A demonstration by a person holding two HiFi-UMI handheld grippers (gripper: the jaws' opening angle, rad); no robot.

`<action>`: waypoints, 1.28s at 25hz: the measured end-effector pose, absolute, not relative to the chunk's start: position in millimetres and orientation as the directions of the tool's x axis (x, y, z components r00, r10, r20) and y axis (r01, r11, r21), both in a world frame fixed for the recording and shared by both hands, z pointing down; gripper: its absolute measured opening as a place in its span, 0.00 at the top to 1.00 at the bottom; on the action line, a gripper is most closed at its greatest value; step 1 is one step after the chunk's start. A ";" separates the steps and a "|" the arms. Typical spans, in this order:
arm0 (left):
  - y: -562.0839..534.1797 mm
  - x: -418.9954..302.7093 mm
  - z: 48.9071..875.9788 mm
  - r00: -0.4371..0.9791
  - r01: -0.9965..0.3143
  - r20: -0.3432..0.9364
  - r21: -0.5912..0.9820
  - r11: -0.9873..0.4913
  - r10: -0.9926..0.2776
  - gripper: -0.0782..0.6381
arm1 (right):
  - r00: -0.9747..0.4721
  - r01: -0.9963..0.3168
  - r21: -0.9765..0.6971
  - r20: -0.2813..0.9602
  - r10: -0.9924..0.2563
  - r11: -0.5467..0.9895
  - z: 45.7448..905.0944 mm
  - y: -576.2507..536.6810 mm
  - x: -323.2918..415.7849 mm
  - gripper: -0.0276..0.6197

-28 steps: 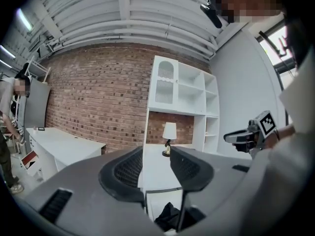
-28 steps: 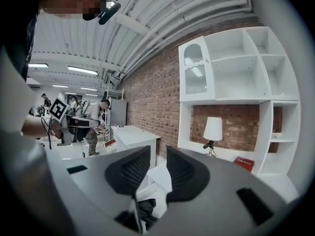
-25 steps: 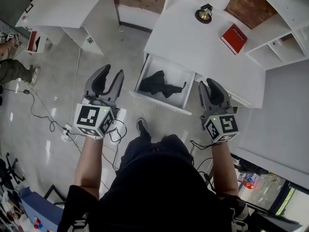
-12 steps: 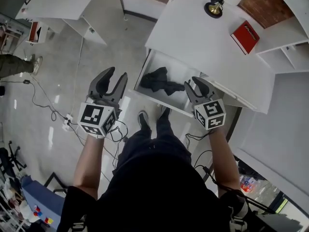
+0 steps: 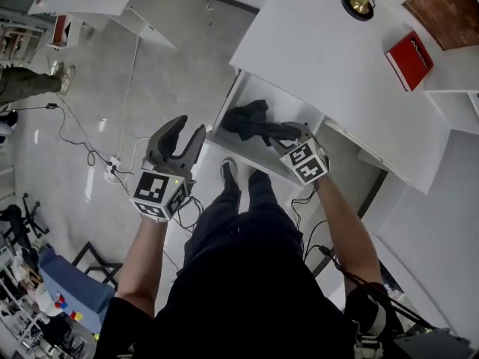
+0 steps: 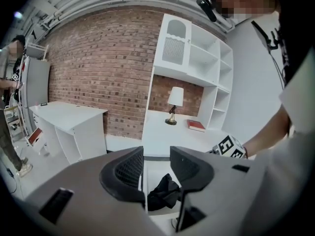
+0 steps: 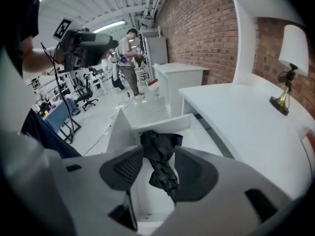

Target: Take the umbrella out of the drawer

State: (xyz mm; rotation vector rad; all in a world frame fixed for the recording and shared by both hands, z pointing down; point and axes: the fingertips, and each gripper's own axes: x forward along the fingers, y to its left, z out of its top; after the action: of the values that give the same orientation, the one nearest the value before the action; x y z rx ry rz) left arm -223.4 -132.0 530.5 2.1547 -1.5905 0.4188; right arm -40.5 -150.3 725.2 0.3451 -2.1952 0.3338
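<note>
A black folded umbrella (image 5: 243, 120) lies in the open white drawer (image 5: 239, 146) under the desk. My right gripper (image 5: 284, 132) points steeply down into the drawer, just above the umbrella's right end. In the right gripper view the umbrella (image 7: 160, 156) shows in the gap of the right gripper (image 7: 158, 154); its jaws are opening and the pads are not pressing on it. My left gripper (image 5: 189, 126) hangs open and empty over the floor, left of the drawer. In the left gripper view, the umbrella (image 6: 162, 193) lies beyond the left gripper (image 6: 156, 156).
The white desk (image 5: 329, 58) above the drawer carries a brass lamp (image 5: 361, 2) and a red book (image 5: 410, 51). My feet (image 5: 228, 172) stand just before the drawer. Cables (image 5: 97, 163) run over the floor at left. Another person (image 5: 30, 84) stands far left.
Both grippers have come down. The right one swung forward and tipped down into the drawer over the umbrella, its jaws wider than before. The left one sank a little.
</note>
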 end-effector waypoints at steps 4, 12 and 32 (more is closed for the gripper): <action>-133.3 -219.4 556.8 0.295 -0.955 0.520 0.167 -0.243 -0.801 0.67 | -0.549 -0.290 -0.113 0.833 -0.068 0.950 766.4 -148.0 -50.1 0.63; -133.3 -213.3 594.3 0.299 -0.954 0.581 0.194 -0.228 -0.757 0.67 | -0.464 -0.169 -0.113 0.886 0.022 0.979 833.4 -142.1 -59.0 0.61; -104.7 -211.7 639.0 0.294 -0.956 0.677 0.219 -0.197 -0.674 0.67 | -0.298 -0.009 -0.091 0.951 0.085 0.996 938.2 -136.2 -62.4 0.51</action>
State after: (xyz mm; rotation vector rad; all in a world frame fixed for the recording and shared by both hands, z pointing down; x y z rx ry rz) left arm -211.7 -104.7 639.0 1.9522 -1.4501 0.5901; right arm -62.4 -136.2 938.2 -0.0547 -1.8710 0.0919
